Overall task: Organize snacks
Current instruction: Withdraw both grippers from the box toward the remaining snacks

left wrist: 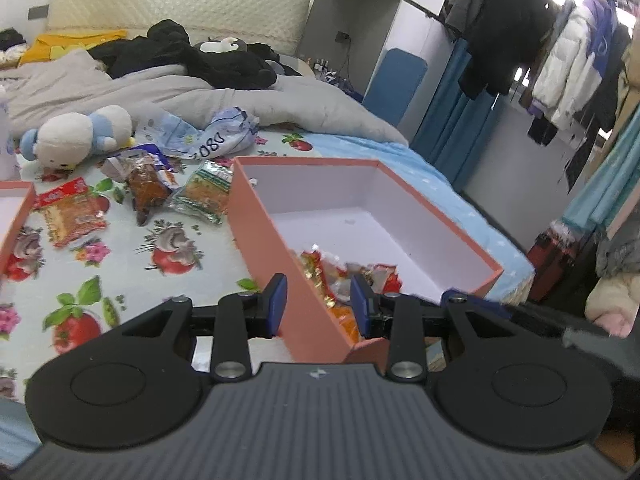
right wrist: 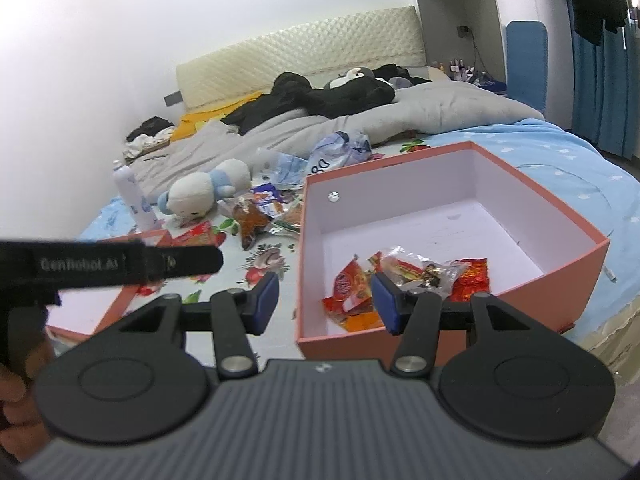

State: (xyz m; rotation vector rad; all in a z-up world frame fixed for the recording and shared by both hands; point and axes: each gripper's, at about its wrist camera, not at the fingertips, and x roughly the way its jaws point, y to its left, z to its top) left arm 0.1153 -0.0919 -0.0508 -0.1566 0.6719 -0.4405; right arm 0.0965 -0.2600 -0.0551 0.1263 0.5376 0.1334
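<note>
A pink box [left wrist: 256, 216] with a white inside stands on the bed; it also shows in the right wrist view [right wrist: 576, 264]. Several red and orange snack packets [right wrist: 404, 280] lie in its near corner, also seen in the left wrist view [left wrist: 340, 280]. Loose snack packets [left wrist: 72, 212] lie on the flowered sheet left of the box, and they show in the right wrist view [right wrist: 256, 220]. My left gripper [left wrist: 319, 306] is open and empty, straddling the box's near wall. My right gripper [right wrist: 325, 304] is open and empty above the box's near-left corner.
A second pink box [right wrist: 132, 292] lies at the left. A white and blue plush toy [left wrist: 76, 136], crumpled plastic bags [left wrist: 216, 136] and a grey duvet [left wrist: 200, 100] lie beyond the snacks. A white bottle [right wrist: 132, 196] stands at the left. Clothes hang at the right.
</note>
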